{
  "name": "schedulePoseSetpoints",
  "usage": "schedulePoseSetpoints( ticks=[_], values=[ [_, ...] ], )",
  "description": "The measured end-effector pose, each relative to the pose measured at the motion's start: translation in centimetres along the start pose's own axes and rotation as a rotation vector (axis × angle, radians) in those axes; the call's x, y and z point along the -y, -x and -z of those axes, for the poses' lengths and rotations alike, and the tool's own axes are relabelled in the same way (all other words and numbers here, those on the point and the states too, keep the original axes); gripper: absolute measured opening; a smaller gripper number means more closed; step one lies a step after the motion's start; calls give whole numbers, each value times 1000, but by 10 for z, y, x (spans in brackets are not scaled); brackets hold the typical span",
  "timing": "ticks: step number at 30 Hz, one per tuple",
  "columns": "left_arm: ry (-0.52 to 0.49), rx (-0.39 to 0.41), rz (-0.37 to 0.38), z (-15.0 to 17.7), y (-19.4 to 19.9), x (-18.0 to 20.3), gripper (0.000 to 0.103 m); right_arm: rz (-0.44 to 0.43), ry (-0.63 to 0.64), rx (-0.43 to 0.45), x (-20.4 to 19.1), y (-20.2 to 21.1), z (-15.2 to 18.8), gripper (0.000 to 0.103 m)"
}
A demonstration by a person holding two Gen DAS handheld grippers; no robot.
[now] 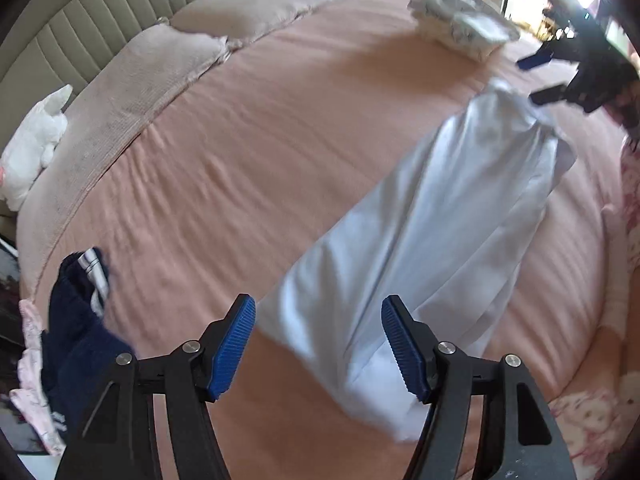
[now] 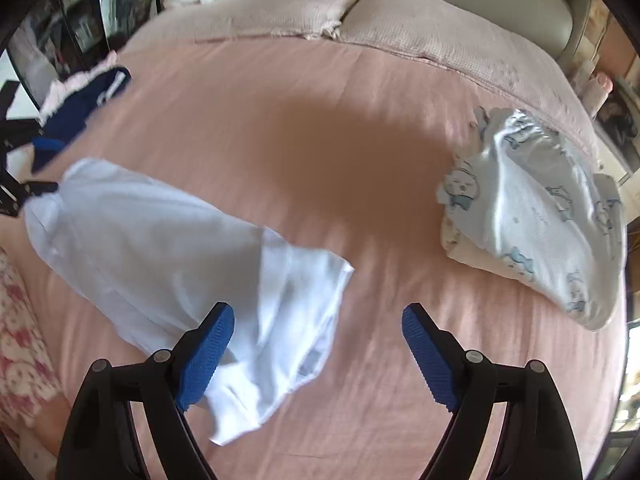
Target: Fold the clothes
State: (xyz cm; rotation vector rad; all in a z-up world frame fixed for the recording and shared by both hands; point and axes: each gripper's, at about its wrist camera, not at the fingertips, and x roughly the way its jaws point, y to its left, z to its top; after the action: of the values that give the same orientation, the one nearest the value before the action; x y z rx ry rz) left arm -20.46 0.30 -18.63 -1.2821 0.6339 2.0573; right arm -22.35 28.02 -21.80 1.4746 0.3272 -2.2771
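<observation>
A long white garment [image 1: 432, 216] lies as a narrow strip slanting across the pink bedspread [image 1: 248, 152]. My left gripper [image 1: 319, 302] hangs open above its near end, and the blue pads [image 1: 236, 344] stand apart on either side without pressing the cloth. At the strip's far end my right gripper [image 1: 528, 81] is open too, just above the fabric. In the right wrist view the white garment [image 2: 160, 240] runs off to the left. The right gripper [image 2: 318, 309] stands wide open over its loose corner, with nothing pinched.
A folded stack with a cartoon print [image 2: 532, 216] rests on the bed near the pillows [image 2: 420, 28]. Navy and pink clothes [image 1: 80, 320] are heaped at the bed's edge. A white plush toy [image 1: 36, 140] sits by the padded headboard. Floral-print fabric [image 1: 592, 420] shows beside the bed.
</observation>
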Motion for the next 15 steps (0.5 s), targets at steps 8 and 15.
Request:
schedulePoseSetpoints(
  ticks=[8, 15],
  values=[
    [7, -183, 86, 28, -33, -3, 65, -117, 91, -175, 3, -49, 15, 91],
    [228, -47, 96, 33, -11, -38, 65, -47, -59, -43, 29, -22, 10, 99]
  ],
)
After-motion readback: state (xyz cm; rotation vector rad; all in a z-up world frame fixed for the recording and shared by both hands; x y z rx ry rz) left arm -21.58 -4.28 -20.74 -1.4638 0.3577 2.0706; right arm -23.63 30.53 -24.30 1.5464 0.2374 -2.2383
